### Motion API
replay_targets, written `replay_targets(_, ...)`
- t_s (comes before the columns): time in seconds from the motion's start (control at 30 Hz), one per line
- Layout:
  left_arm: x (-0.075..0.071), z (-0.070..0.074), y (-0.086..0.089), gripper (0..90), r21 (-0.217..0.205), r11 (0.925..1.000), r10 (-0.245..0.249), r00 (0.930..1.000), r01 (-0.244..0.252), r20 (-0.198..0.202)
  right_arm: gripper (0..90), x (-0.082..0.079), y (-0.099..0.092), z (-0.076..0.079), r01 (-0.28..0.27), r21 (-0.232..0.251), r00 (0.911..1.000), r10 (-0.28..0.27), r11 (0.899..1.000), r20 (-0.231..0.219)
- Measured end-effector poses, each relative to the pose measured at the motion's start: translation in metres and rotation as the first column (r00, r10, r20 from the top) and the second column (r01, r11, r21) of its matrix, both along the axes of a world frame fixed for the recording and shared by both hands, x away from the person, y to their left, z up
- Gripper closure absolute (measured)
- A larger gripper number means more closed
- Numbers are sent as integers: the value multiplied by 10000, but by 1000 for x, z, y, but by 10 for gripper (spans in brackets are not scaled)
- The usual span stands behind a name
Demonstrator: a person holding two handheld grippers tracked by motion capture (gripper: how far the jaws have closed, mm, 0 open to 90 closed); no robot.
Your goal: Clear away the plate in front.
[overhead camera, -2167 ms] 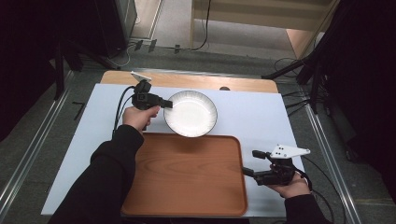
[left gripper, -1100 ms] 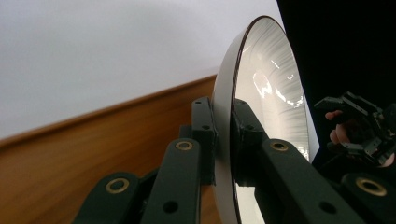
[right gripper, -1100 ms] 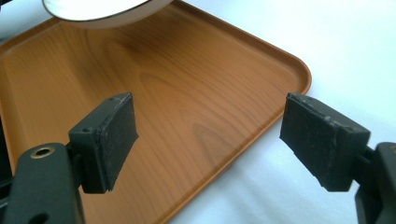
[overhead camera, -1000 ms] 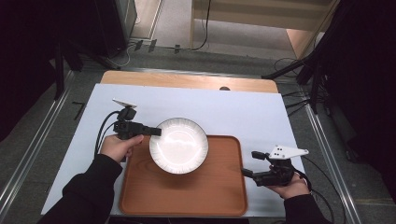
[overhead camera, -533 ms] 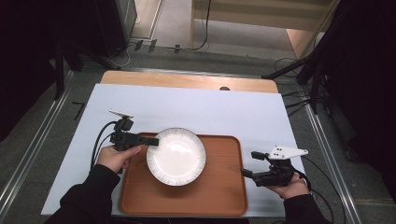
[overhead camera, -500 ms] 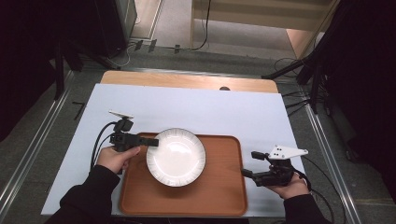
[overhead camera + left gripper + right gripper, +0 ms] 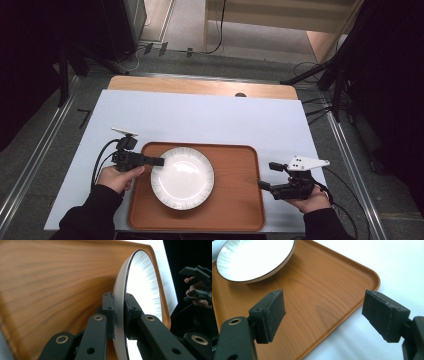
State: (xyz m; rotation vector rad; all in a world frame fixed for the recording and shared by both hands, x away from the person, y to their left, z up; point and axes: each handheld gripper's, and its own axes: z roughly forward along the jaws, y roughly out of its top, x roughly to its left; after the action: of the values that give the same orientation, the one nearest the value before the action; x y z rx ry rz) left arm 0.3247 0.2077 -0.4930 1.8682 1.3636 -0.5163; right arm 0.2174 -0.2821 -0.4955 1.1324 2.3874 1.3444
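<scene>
One plate (image 7: 182, 178) and one tray (image 7: 235, 200) occupy the near half of the table (image 7: 210, 120), worked by two tongs. From the high view, the white plate lies over the left part of the brown wooden tray, and the left tongs (image 7: 159, 161) reach in level from the tray's left edge to the plate's rim. The left gripper view supplies what the overhead shot cannot: the two black pads are clamped on the plate's rim (image 7: 119, 322), one pad on the pale underside, the other on the ribbed white inside, with the wood grain of the tray behind. Whether the plate's base touches the tray cannot be told from any view. The right tongs (image 7: 266, 176) sit at the tray's right edge, held in a hand (image 7: 312, 199) over the table. The right gripper view shows their pads standing wide apart (image 7: 325, 315) with nothing between them, above the tray's rounded corner (image 7: 372, 275), the plate (image 7: 249, 260) well beyond.
</scene>
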Motion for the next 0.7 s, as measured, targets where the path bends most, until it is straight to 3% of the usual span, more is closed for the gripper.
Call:
replay_targets(0.33,-3,-9,-2,819,75,10000,14,9996,-12,-283,191,0,1,0,-10,30,10000,10,10000,-1)
replay_targets(0.7,-3,-22,-18,834,79,10000,60,9988,-56,-480,192,1,1,0,-51,-7,10000,51,10000,12)
